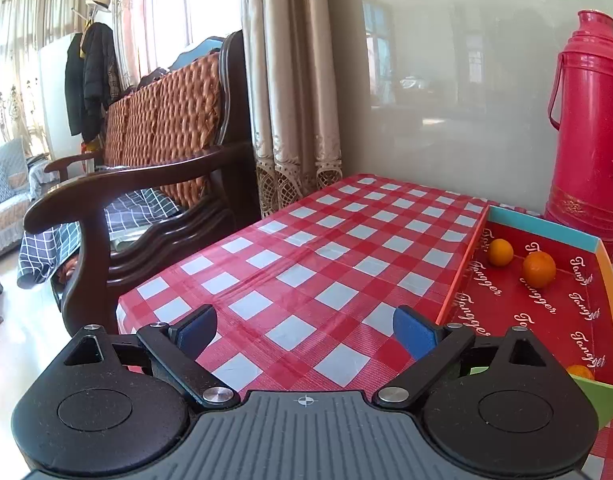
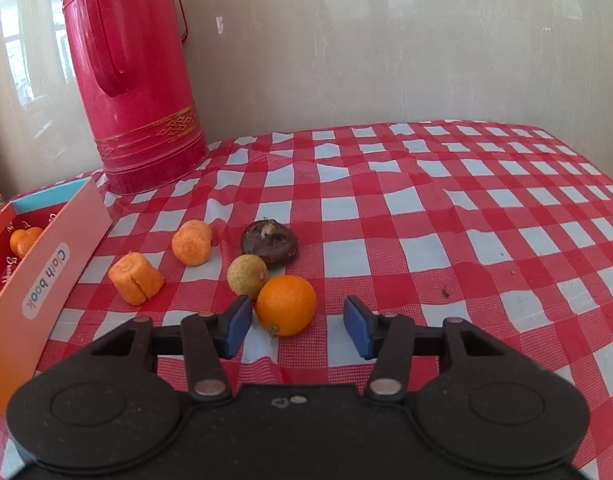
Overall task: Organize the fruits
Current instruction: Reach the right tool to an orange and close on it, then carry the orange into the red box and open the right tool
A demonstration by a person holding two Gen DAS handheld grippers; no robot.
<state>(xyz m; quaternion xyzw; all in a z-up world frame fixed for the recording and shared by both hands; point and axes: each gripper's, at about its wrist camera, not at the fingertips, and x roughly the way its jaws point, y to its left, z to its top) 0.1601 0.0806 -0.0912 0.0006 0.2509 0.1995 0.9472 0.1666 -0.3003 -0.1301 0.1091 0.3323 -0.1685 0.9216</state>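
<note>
The orange (image 2: 286, 305) lies on the tabletop (image 2: 466, 216) between the parted right tongs (image 2: 298, 322) (left pad near it, not gripping). The left tongs (image 1: 306, 330) are wide apart, empty, beside the box (image 1: 462, 272).

Each view sits just behind its own tool and looks forward and downward along the fingers, low over the table (image 1: 330, 240). The left wrist view faces across the table's checked cloth toward a wooden armchair (image 1: 146, 200) and curtains (image 1: 290, 92), with the open red box (image 1: 546, 304) at its right edge. The right wrist view looks toward the plain wall, close to an orange (image 2: 286, 305) lying just ahead. Both views take in the red thermos (image 2: 134, 80) by the wall and the box (image 2: 46, 268) beside it.
</note>
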